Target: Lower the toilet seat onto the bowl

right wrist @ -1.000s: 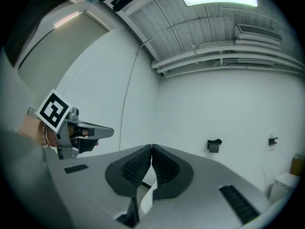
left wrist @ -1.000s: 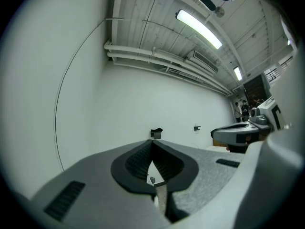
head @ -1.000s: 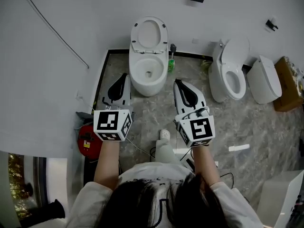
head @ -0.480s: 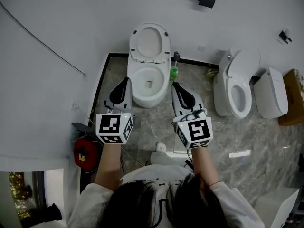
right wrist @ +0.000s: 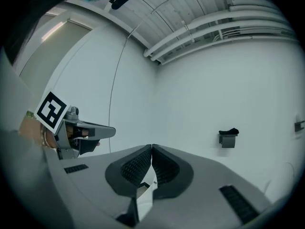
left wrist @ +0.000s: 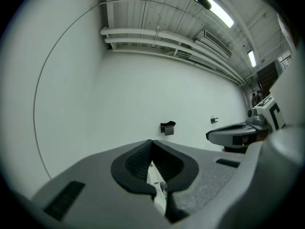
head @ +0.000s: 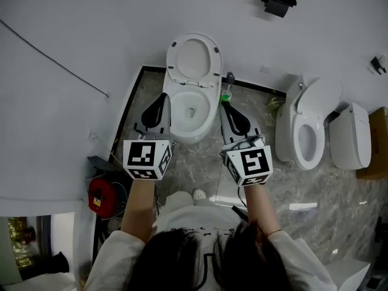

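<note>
The toilet seat (head: pixel 194 58) stood raised at the far side of the scene, leaning back against the white wall (head: pixel 91 29), with its oval ring facing the camera. Just below it the bowl (head: pixel 193 111) lay open, a little water showing at its bottom. Seat and bowl met only at the hinge line.

The left claw (head: pixel 162 97) was held just beside the bowl's left rim, pointing away from the person. Its two jaws were pressed together at the tips, with nothing between them. The right claw (head: pixel 224 107) was held just beside the bowl's right rim, likewise pointing to the far side, its jaws also closed tip to tip on nothing. Neither claw touched the seat, which was farther off than both tips. Each claw's marker cube sat nearer the person, above the forearm.

A green bottle (head: pixel 226 96) stood on the grey marbled floor (head: pixel 188 162) between the bowl and the right claw's tips, close to the wall. To the right, well apart from the first bowl, was a second toilet (head: pixel 306 139) with its lid up. A black bracket (head: pixel 278 0) was fixed high on the wall, to the right of the seat. A thin cable (head: pixel 57 59) ran in a curve across the wall at left. A red object (head: pixel 101 194) sat on the floor near the person's left side.
</note>
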The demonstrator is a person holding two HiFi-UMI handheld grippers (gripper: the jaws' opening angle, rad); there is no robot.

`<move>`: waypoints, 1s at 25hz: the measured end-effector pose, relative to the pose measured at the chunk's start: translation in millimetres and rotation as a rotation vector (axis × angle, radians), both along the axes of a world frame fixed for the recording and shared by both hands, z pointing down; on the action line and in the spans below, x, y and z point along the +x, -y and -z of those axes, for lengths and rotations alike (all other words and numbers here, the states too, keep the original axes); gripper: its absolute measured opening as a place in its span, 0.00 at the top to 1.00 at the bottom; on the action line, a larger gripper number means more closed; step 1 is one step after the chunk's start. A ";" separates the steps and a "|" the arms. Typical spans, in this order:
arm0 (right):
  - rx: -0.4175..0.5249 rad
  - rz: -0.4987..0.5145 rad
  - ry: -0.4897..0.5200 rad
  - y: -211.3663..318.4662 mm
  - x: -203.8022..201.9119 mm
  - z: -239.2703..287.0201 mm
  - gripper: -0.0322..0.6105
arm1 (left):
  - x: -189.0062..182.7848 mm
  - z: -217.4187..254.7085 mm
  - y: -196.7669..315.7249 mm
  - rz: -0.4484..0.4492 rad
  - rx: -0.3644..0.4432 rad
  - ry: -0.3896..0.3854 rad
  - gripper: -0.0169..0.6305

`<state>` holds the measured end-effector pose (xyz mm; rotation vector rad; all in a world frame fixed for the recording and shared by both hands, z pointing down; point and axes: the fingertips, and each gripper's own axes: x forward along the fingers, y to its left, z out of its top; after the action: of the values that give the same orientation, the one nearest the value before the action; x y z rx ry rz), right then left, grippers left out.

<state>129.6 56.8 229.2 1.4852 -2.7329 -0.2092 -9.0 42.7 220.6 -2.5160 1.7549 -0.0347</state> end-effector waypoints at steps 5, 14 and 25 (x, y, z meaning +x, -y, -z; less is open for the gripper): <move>-0.008 0.008 0.008 26.8 2.7 -3.0 0.90 | -1.4 -2.5 28.6 0.016 -0.013 0.000 0.96; -0.041 -0.018 0.001 92.8 0.2 -19.1 0.90 | -11.7 -13.2 96.3 0.013 -0.027 -0.009 0.96; -0.063 -0.075 -0.034 211.9 -33.7 -27.2 0.90 | -53.2 -18.6 224.8 -0.009 -0.029 -0.020 0.96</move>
<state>95.9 -155.1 256.4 1.5493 -2.6260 -0.1432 -62.2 -182.1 239.2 -2.5535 1.7624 -0.0357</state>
